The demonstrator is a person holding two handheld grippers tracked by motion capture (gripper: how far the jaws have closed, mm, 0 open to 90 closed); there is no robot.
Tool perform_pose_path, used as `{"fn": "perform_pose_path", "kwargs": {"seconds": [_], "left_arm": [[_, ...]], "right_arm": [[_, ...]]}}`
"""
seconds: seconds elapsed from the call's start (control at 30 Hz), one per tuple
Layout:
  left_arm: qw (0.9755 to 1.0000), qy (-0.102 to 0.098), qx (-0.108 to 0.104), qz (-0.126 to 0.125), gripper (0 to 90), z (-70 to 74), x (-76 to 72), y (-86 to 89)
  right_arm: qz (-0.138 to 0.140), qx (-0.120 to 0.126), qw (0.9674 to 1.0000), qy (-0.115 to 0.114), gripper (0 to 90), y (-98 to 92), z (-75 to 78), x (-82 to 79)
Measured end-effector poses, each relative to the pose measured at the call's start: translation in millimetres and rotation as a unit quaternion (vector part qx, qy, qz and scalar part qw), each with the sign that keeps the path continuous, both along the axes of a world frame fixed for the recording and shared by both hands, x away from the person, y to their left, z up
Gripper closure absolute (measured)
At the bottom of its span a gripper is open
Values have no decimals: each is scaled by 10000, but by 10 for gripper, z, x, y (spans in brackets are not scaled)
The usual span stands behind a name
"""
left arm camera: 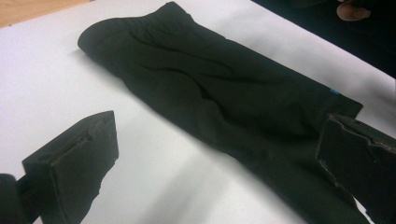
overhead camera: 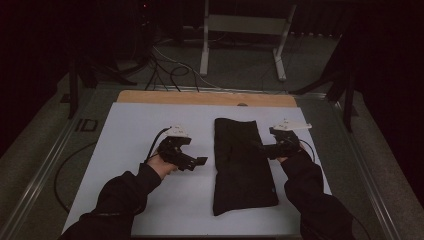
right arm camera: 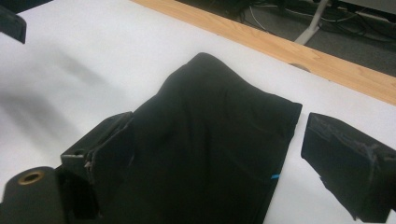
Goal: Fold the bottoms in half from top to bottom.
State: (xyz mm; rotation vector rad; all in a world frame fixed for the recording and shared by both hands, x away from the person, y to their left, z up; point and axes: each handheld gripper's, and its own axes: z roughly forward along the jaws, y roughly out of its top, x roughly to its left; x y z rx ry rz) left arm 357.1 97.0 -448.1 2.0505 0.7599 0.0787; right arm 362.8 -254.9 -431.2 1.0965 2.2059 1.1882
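Note:
A black folded garment (overhead camera: 242,165) lies lengthwise in the middle of the white sheet, with a small blue tag (left arm camera: 333,91) near one edge. My left gripper (overhead camera: 199,161) hovers just left of the garment, jaws open and empty, pointing at the cloth (left arm camera: 210,93). My right gripper (overhead camera: 261,146) sits at the garment's right edge, open. In the right gripper view its left jaw is over the cloth (right arm camera: 210,130) and its right jaw is over the white sheet beyond the edge; the blue tag (right arm camera: 275,176) lies between them. Whether a jaw touches the cloth I cannot tell.
The white sheet (overhead camera: 135,130) covers the table, with a wooden strip (overhead camera: 200,97) along the far edge. Beyond it are floor cables (overhead camera: 170,70) and a metal stand (overhead camera: 240,40). Dark metal rails run along both table sides.

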Motion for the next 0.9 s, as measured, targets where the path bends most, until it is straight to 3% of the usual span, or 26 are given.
{"fn": "perform_pose_path", "kwargs": {"seconds": [0.37,0.8,0.9], "left_arm": [[9997,84,208,106,0,-139,180,-175],[9988,146,373,283,0,-294,405,-355],[9987,226,267,374,0,-343,460,-370]], "right_arm": [[-159,17,9997,202,101,-17,-163,278],[-236,-90,9990,372,107,17,-320,483],[-248,-103,9988,405,106,18,-354,527]]}}
